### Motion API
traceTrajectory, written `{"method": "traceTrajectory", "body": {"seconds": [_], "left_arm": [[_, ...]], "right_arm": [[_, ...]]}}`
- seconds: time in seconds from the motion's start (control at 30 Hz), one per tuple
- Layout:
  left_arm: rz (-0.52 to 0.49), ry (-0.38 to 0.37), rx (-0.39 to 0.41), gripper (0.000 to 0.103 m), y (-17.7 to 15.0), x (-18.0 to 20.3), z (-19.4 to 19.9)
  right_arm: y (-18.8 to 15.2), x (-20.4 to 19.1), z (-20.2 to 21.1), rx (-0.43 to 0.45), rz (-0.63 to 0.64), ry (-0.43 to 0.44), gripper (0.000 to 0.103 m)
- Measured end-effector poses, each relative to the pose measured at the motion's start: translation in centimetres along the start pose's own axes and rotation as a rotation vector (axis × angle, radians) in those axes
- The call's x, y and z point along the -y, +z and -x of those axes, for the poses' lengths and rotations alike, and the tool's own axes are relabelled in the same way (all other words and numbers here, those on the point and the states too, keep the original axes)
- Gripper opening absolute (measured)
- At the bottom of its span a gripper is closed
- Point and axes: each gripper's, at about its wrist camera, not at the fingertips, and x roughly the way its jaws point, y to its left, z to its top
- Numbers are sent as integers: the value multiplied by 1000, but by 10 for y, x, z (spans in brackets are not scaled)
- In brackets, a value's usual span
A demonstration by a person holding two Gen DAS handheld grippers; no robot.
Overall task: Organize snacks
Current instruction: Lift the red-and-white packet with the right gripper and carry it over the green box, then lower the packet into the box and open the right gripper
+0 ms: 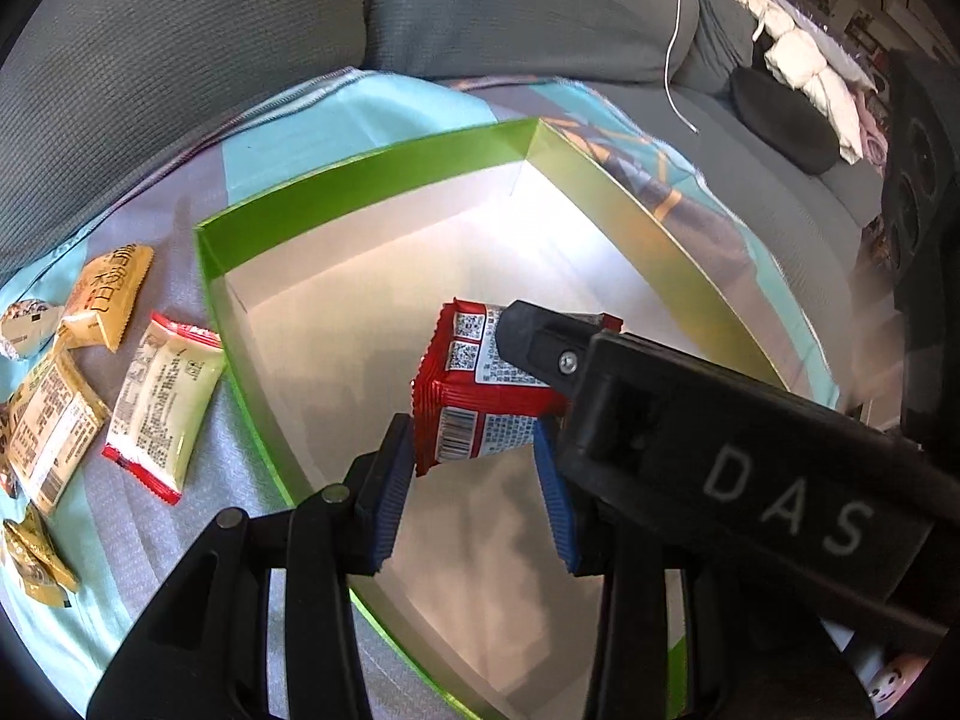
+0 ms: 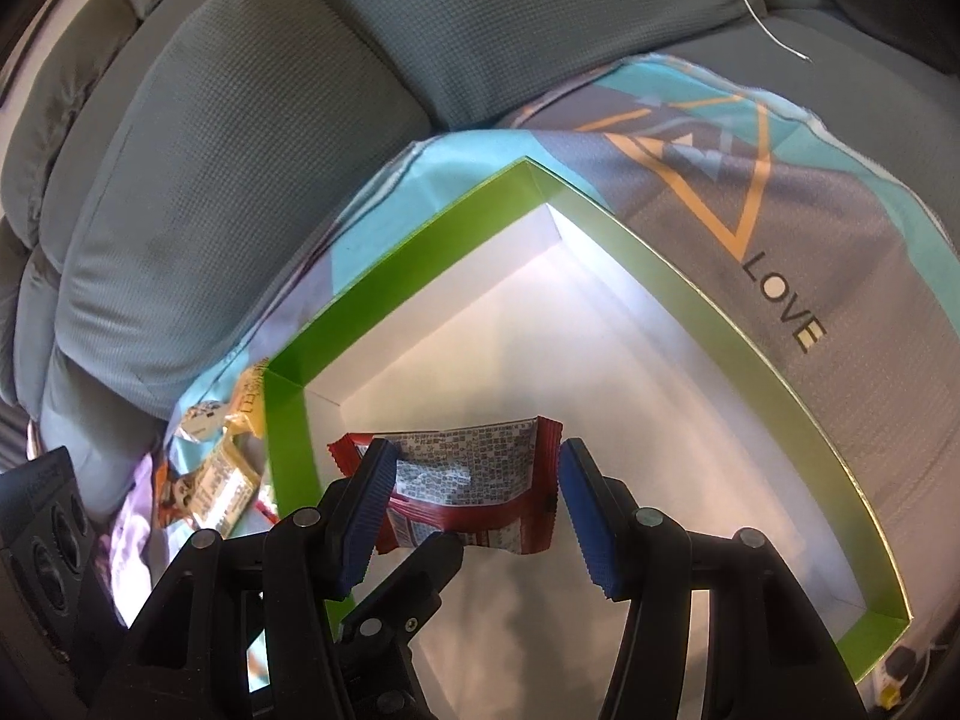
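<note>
A red snack packet (image 1: 480, 396) with white printed panels and a barcode hangs over the white inside of a green-rimmed box (image 1: 360, 180). My left gripper (image 1: 474, 429) is shut on it, its blue pads pressing the packet's two sides. My right gripper (image 2: 477, 450) also grips the same red packet (image 2: 480, 480) across its width. One of the right gripper's black fingers (image 1: 540, 336) lies over the packet's top in the left wrist view. A left finger (image 2: 420, 570) reaches the packet's lower edge in the right wrist view. The box (image 2: 420, 252) holds nothing else that I can see.
The box sits on a teal and grey patterned cloth (image 2: 780, 276) spread over a grey sofa (image 1: 240, 30). Loose snacks lie left of the box: a yellow packet (image 1: 111, 294), a pale green packet with red ends (image 1: 162, 408) and a tan one (image 1: 51, 420). A black cushion (image 1: 780, 120) lies far right.
</note>
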Motion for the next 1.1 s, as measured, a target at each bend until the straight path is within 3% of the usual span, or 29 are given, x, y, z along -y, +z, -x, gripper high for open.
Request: {"method": "traceTrajectory", "body": {"seconds": [0.33, 0.47, 0.6, 0.8, 1.0, 1.1], "left_arm": [[-42, 39, -58, 45, 6, 8, -15], [-64, 73, -49, 47, 5, 8, -17], [-85, 114, -27, 48, 3, 5, -16], [-83, 68, -11, 47, 0, -5, -10], [-112, 119, 8, 47, -6, -6, -9], [-100, 111, 16, 47, -5, -10, -7]], "right_arm": [[0, 15, -7, -29, -57, -17, 59], [-1, 16, -13, -54, -59, 6, 59], [-2, 15, -16, -65, -58, -27, 58], [-2, 16, -13, -53, -59, -52, 58], [-3, 11, -15, -59, -46, -53, 58], [-3, 10, -16, -61, -39, -66, 58]]}}
